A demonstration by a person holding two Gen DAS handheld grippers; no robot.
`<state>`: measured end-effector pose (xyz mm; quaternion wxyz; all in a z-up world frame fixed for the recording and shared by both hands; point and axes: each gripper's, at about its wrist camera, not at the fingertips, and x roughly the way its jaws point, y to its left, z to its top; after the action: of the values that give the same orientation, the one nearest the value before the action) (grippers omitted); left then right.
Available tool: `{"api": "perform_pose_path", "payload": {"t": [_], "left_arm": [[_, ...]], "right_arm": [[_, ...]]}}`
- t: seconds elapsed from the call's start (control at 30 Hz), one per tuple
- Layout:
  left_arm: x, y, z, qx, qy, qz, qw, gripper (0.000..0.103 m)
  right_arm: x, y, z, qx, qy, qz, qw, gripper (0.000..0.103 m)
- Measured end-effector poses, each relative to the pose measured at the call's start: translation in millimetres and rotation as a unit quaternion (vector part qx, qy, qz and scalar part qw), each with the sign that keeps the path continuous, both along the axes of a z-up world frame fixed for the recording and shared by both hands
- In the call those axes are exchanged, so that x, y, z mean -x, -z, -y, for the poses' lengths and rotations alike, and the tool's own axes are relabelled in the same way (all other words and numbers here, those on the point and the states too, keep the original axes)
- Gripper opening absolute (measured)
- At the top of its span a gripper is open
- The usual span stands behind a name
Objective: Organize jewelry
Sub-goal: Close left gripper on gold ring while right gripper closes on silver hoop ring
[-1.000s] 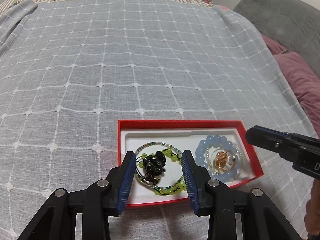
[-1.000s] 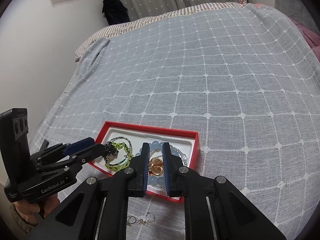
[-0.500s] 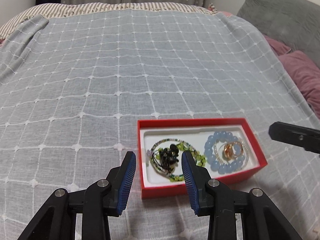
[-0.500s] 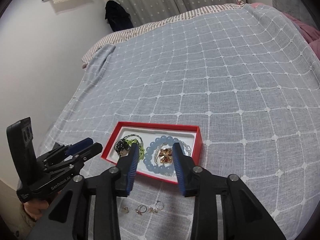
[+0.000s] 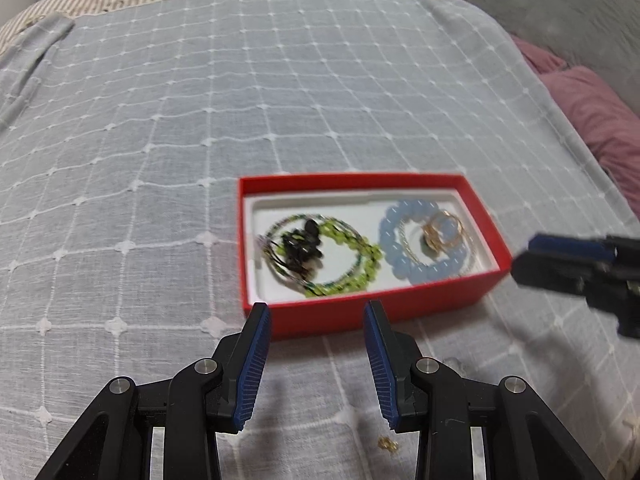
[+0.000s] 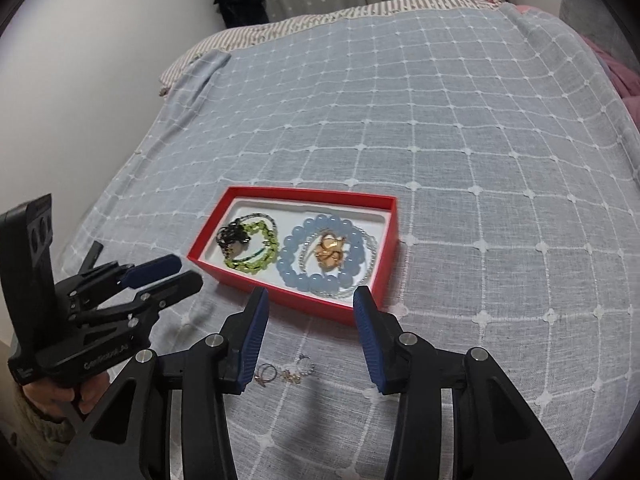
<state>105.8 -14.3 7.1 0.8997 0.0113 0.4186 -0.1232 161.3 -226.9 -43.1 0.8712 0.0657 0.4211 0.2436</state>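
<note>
**Both grippers empty above the bed, jewelry box just ahead**

The right gripper (image 6: 308, 296) hung over the bedspread with its blue-padded jaws opening, nothing between them; only cloth and the near wall of the box showed in the gap. The left gripper (image 5: 318, 310) stood with its jaws spread and equally empty, its tips just short of the box's near edge. In the right wrist view that left gripper (image 6: 176, 274) appeared off to the side, held by a person's hand (image 6: 60, 396) in a knitted cuff.

Just beyond both pairs of fingertips lay the red box (image 5: 400, 310), open, with a white lining, resting flat on the bed. In its left half sat a green beaded bracelet (image 5: 352, 264) looped with a thinner strand of small beads, and a dark, tangled piece (image 5: 300, 248) lay on it. In the right half a pale blue beaded bracelet (image 5: 404, 264) ringed a gold-coloured piece (image 5: 440, 234).

On the cover below the right gripper, outside the box, lay a few small loose items (image 6: 284, 372), thin rings and a bit of chain, too small to tell apart. One small gold bit (image 5: 387, 445) showed near the left gripper's right finger.

The grey-blue bedspread (image 6: 460, 128) with its white grid stretched away to a striped sheet (image 6: 320, 18), and mauve pillows (image 5: 592, 112) lay at the side.
</note>
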Motion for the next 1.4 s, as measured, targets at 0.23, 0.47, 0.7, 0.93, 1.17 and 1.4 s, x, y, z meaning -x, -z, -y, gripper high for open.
{"api": "perform_pose_path", "payload": {"t": [0.23, 0.47, 0.7, 0.93, 1.17, 1.4], "left_arm": [[15.6, 10.5, 10.2, -0.006, 0.014, -0.022, 0.9997, 0.041], [29.9, 28.2, 31.1, -0.058, 0.048, -0.041, 0.9963, 0.041], [42.2, 39.2, 52.2, -0.077, 0.109, -0.054, 0.9896, 0.041], [46.0, 49.9, 66.1, -0.096, 0.134, -0.061, 0.9845, 0.041], [43.1, 50.7, 72.0, -0.084, 0.143, -0.064, 0.984, 0.041], [39.7, 53.4, 74.7, -0.076, 0.154, -0.064, 0.983, 0.032]], "right_arm": [[-1.0, 0.4, 3.2, 0.006, 0.008, -0.006, 1.0, 0.046], [-4.5, 17.5, -2.1, 0.006, -0.002, -0.056, 0.998, 0.046], [-4.7, 25.7, -4.3, 0.018, 0.0, -0.075, 0.997, 0.046], [-3.6, 26.5, -6.0, 0.021, -0.001, -0.077, 0.997, 0.045], [-6.5, 34.8, -8.2, 0.021, 0.003, -0.093, 0.995, 0.041], [-8.2, 37.8, -5.2, 0.03, 0.012, -0.094, 0.995, 0.041]]}}
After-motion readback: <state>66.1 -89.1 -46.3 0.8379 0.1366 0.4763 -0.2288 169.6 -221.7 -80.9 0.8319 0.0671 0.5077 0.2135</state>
